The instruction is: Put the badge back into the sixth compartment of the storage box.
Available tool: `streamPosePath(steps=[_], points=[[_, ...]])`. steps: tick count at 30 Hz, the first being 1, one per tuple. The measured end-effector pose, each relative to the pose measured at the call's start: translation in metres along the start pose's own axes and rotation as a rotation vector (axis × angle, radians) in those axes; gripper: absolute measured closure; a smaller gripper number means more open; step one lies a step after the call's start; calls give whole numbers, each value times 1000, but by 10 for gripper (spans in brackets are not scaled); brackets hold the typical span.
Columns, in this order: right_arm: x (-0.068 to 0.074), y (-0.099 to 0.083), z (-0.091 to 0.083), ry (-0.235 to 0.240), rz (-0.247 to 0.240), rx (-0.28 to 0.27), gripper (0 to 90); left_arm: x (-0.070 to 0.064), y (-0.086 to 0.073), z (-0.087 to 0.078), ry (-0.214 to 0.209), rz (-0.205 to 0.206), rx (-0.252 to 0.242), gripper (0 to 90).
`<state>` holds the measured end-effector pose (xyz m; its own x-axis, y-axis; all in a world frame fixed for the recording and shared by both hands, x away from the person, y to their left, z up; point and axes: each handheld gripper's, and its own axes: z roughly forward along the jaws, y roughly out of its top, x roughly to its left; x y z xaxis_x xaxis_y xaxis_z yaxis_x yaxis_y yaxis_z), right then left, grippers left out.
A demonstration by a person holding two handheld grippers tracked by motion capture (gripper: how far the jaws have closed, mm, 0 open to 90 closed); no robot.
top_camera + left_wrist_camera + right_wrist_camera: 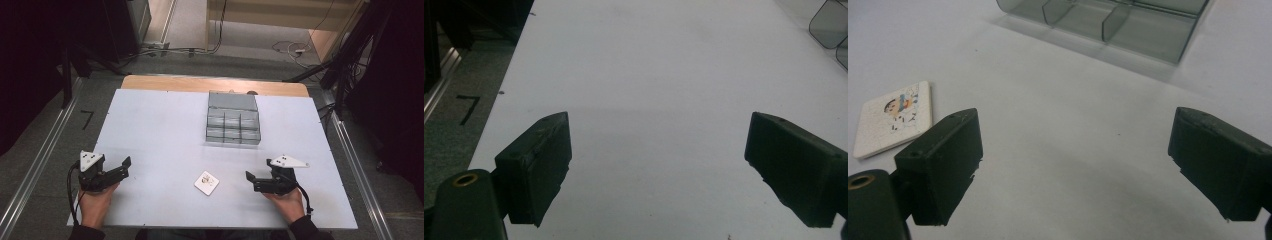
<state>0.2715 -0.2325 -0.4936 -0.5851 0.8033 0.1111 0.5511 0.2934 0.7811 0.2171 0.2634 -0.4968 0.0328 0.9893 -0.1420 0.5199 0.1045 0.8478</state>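
In the high view, the small white tile (206, 183) lay flat near the front edge of the tabletop (150, 130), between the left gripper (118, 167) and the right gripper (255, 180), both of which rested low with jaws spread wide and empty; the clear compartment box (233, 124) stood well apart toward the back edge. A thin flat tile on a smooth surface would probably be hard to pinch, and jaws closing on its edges could slide it away or flip it. In the left gripper view, the wide jaws faced bare tabletop, so that gripper would likely miss unless it turned inward. In the right gripper view, the tile (894, 118) sat just beyond the left-hand jaw, outside the gap; closing from there would probably only nudge it sideways.
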Motion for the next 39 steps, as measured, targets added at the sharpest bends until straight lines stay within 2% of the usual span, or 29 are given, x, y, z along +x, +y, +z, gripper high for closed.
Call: streamPosePath(steps=[26,32,39], points=[[32,6,24,80,-67,23,60,1,0,0,-2,-4,-4,118],[42,6,30,101,-80,33,60,1,0,0,-3,-1,-5,118],[56,6,38,124,-116,43,60,1,0,-1,-5,-2,-8,118]])
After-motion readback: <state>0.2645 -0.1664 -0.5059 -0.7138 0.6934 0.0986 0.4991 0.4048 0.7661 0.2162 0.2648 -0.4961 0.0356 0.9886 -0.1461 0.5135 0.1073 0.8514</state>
